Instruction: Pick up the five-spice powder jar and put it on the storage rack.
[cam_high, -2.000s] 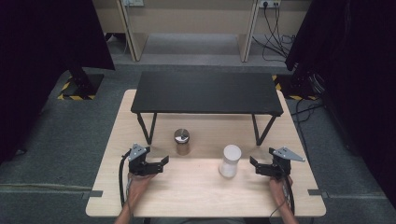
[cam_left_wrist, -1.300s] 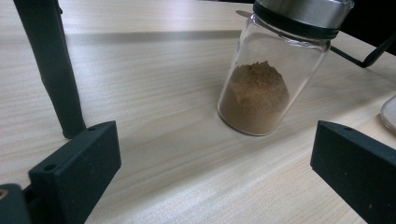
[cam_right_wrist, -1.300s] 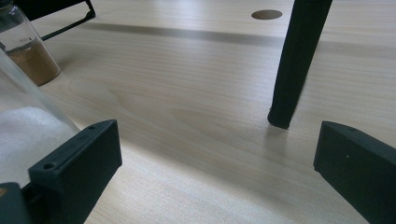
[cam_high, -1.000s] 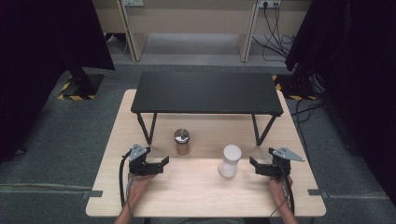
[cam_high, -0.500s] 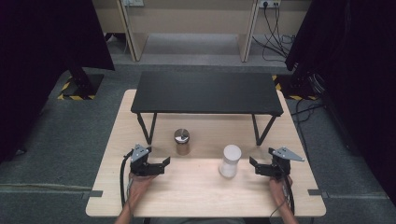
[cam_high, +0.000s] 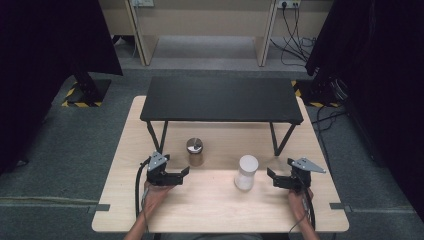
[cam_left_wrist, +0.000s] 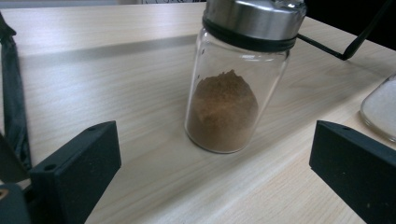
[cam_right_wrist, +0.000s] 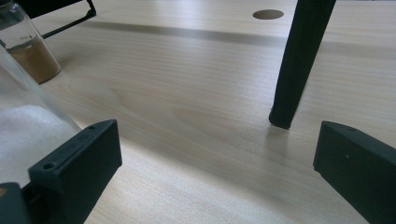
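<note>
On the wooden table (cam_high: 215, 210), a brown-powder jar (cam_high: 194, 151) is seen at 1 o'clock of the left gripper (cam_high: 181, 175), a white jar (cam_high: 246, 172) at 9 o'clock of the right gripper (cam_high: 273, 178); both jaws are spread, empty.

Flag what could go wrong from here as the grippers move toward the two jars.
1. The brown jar is tall and narrow; a jaw of the open left gripper could tip it.
2. The white jar sits off-centre from the right gripper, so closing may knock it.
3. The shelf leg stands ahead of that gripper.
</note>
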